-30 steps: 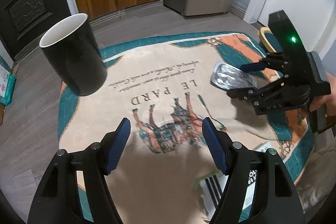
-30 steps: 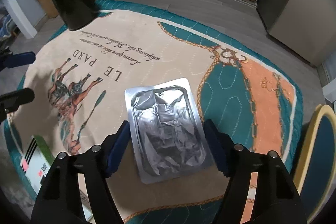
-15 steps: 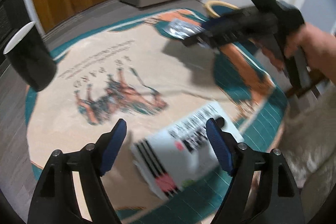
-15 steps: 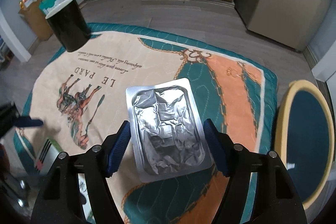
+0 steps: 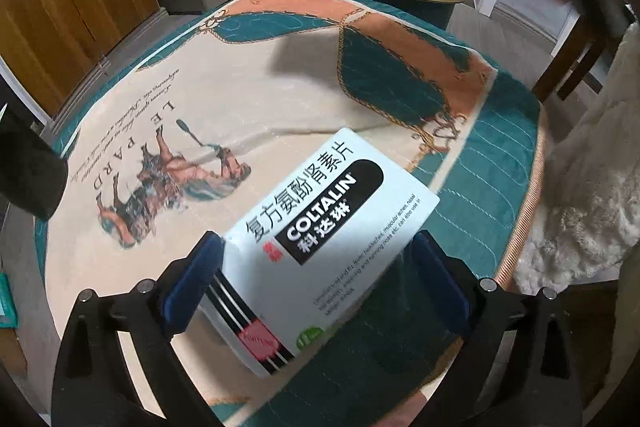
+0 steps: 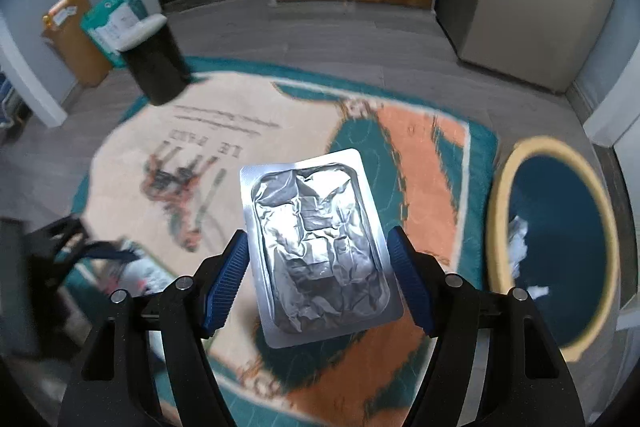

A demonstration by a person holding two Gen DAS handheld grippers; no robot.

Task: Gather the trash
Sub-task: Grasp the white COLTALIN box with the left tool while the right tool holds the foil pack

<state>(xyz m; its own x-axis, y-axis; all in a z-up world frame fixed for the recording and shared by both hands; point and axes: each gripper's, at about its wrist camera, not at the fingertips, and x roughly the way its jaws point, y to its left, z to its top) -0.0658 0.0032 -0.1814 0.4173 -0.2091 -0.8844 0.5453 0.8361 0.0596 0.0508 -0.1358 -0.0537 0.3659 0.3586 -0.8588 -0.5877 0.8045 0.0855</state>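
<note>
The round table under a quilted cloth (image 5: 500,163) of teal, orange and cream, printed with horses and the words "LE PARD", fills both views. Beside it on the grey floor stands a dark teal waste bin with a yellow rim (image 6: 560,239); white crumpled scraps lie inside it. A black paper cup with a white rim (image 6: 154,63) stands at the far edge of the table, blurred in the right wrist view. A fluffy white throw (image 5: 592,155) hangs just off the table's edge in the left wrist view.

The white medicine box printed "COLTALIN" (image 5: 320,239) lies flat on the cloth near the table's rim, on the teal border. The left gripper (image 5: 316,283) is lowered over it with its blue pads on either side of the box; its jaws are opening and stand wide, and the pads do not visibly press the box.

The silver foil blister pack (image 6: 316,247), crumpled and emptied, is pinched by its long edges between the blue pads of the right gripper (image 6: 320,279) and is carried clear of the table, with the bin just to the right of it in that view.
</note>
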